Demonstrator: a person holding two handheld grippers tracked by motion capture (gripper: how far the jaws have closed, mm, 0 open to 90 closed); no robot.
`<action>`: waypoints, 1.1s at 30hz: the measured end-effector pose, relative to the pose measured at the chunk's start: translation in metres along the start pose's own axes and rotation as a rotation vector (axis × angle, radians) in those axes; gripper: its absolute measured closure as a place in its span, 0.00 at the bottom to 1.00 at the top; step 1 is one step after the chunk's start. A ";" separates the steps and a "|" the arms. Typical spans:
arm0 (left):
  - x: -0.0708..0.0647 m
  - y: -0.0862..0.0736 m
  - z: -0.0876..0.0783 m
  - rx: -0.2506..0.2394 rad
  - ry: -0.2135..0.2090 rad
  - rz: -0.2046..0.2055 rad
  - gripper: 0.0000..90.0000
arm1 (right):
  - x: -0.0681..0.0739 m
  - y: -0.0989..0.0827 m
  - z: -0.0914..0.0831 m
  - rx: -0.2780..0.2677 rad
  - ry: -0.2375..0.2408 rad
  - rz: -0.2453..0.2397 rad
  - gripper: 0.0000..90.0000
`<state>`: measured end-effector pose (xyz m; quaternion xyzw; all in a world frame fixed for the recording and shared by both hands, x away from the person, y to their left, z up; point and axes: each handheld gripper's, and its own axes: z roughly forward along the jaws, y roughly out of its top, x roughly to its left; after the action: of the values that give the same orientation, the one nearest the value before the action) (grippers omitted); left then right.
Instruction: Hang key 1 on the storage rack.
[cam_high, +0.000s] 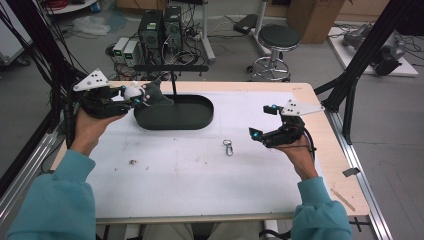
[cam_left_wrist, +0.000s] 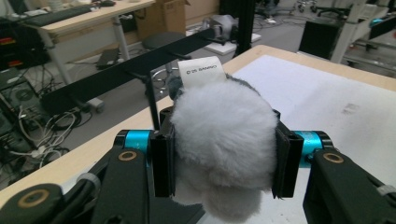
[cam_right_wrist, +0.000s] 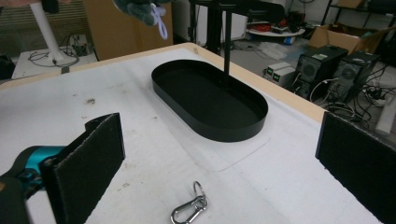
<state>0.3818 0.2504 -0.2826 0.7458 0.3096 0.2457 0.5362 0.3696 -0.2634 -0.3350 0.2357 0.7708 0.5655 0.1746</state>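
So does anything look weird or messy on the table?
Nothing broken or spilled. A small clip lies loose on the mat, outside the empty black tray. A few dark specks dirty the mat near the left.

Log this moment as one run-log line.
left gripper: shut on grey-and-white fluffy plush toy, above black oval tray | right gripper: open | silver metal carabiner clip: on table

Fluffy grey-and-white plush toy (cam_left_wrist: 224, 149) with a white printed label, clamped between black pads with teal-blue accents. Matte black oval tray (cam_right_wrist: 210, 100) on the white-topped table (cam_high: 200, 180) edged in pale wood. Shiny silver metal carabiner clip (cam_right_wrist: 189, 210); teal sleeves (cam_high: 50, 200).
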 end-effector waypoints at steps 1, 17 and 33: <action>0.001 -0.001 -0.001 -0.002 0.009 0.000 0.59 | -0.001 -0.001 -0.001 -0.001 -0.010 -0.001 0.01; 0.028 -0.005 -0.019 0.001 0.170 -0.034 0.59 | -0.009 -0.010 -0.025 -0.043 -0.093 0.024 0.01; 0.045 0.007 -0.016 -0.021 0.239 -0.054 0.59 | -0.016 -0.030 -0.037 -0.067 -0.159 0.068 0.01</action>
<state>0.4029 0.2912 -0.2701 0.6970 0.3887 0.3215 0.5097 0.3575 -0.3092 -0.3526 0.3000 0.7268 0.5758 0.2238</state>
